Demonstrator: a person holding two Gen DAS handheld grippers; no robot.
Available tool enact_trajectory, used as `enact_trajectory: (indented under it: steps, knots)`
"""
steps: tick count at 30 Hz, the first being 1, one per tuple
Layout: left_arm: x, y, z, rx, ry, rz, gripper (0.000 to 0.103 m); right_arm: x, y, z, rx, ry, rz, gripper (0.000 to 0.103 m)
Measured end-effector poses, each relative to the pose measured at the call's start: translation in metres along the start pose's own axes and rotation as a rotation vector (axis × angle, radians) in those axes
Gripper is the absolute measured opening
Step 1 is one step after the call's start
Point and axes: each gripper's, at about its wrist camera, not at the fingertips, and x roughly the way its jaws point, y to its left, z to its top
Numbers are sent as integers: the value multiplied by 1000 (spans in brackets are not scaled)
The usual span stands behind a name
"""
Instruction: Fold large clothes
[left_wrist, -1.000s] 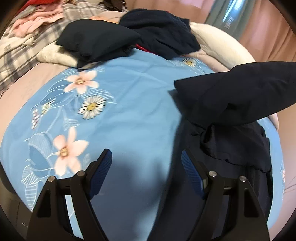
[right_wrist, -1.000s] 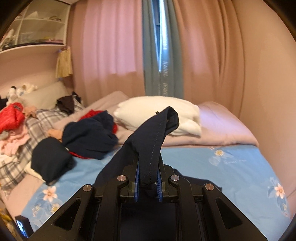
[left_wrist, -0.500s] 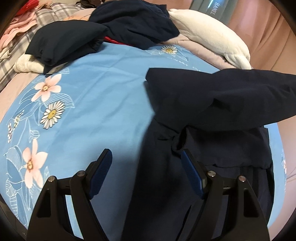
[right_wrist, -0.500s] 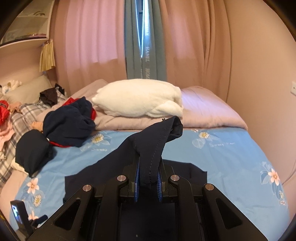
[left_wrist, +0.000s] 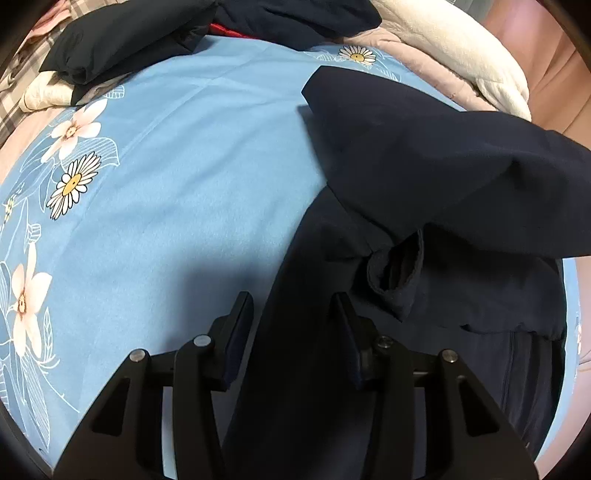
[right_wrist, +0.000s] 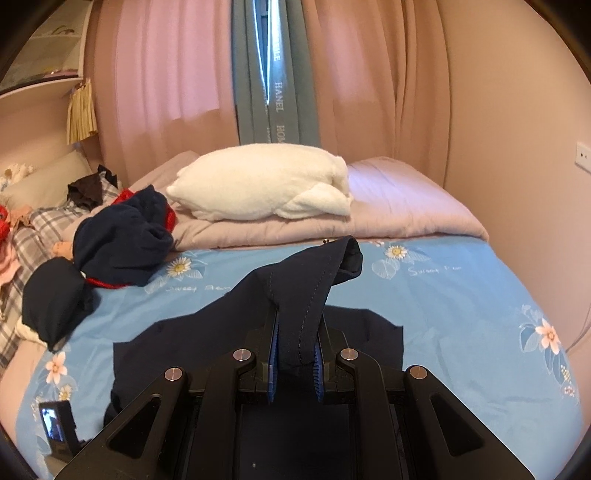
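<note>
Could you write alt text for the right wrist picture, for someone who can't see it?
The right claw is clamped on a fold of a dark navy garment that trails down onto a blue flowered bedsheet. Behind it lie a white pillow on a pale pink quilt, heaped clothes at left, and pink curtains.

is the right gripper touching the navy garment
Touching: the right wrist view shows the right gripper with its jaws clamped on a fold of the navy garment.

A home bedroom: bed (right_wrist: 461, 295), pillow (right_wrist: 258, 181), pink curtains (right_wrist: 166, 74).
</note>
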Motion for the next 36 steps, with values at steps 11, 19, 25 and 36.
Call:
enact_trajectory:
  steps: [11,19,25,36]
  knots:
    - [5,-2,-1,8,-3,17,46,19,-15,-12,22,37,-24,16]
    - [7,-3,-1,20,-4,29,47,30,-26,-20,41,63,-24,16]
    - [8,-3,0,25,-4,32,48,42,-36,-30,58,94,-34,16]
    - [9,-2,-1,21,-5,32,48,75,-57,-64,91,193,-71,16]
